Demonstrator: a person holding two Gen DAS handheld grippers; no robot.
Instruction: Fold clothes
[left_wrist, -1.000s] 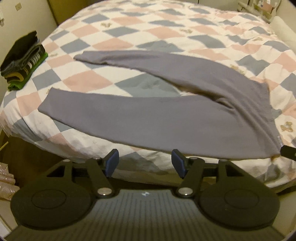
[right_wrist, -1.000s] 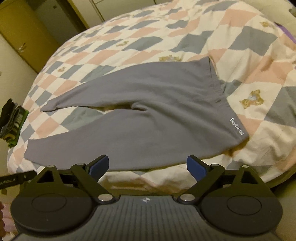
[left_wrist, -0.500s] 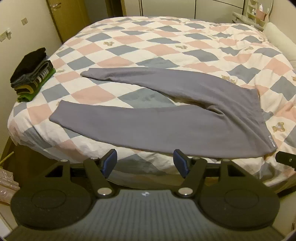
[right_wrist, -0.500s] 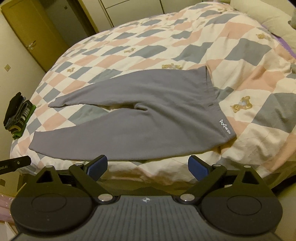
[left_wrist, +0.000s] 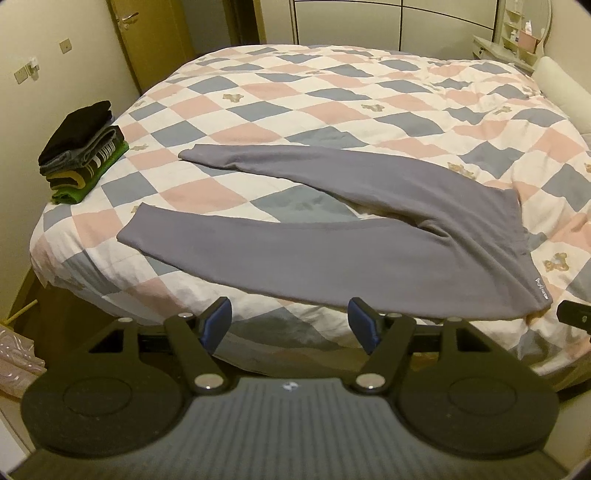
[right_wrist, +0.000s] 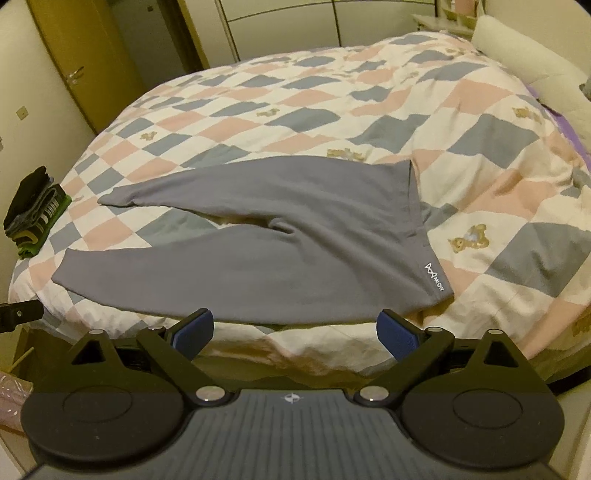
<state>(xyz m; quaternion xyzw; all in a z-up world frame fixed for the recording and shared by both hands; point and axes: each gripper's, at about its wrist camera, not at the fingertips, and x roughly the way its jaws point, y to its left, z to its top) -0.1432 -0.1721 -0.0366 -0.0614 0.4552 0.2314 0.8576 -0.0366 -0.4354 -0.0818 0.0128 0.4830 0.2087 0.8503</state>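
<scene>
While trousers (left_wrist: 332, 243) lie flat | left tongs (left_wrist: 290, 326) apart, empty | right tongs (right_wrist: 295, 334) apart, empty

Dim warm yellow indoor light, source unseen; soft shadows; no glare; strong fisheye bending, dark vignette at corners; slight softness throughout both views

Trousers (left_wrist: 332, 251) flat on bed (left_wrist: 332, 92), clothes stack (left_wrist: 83, 151) far left
</scene>
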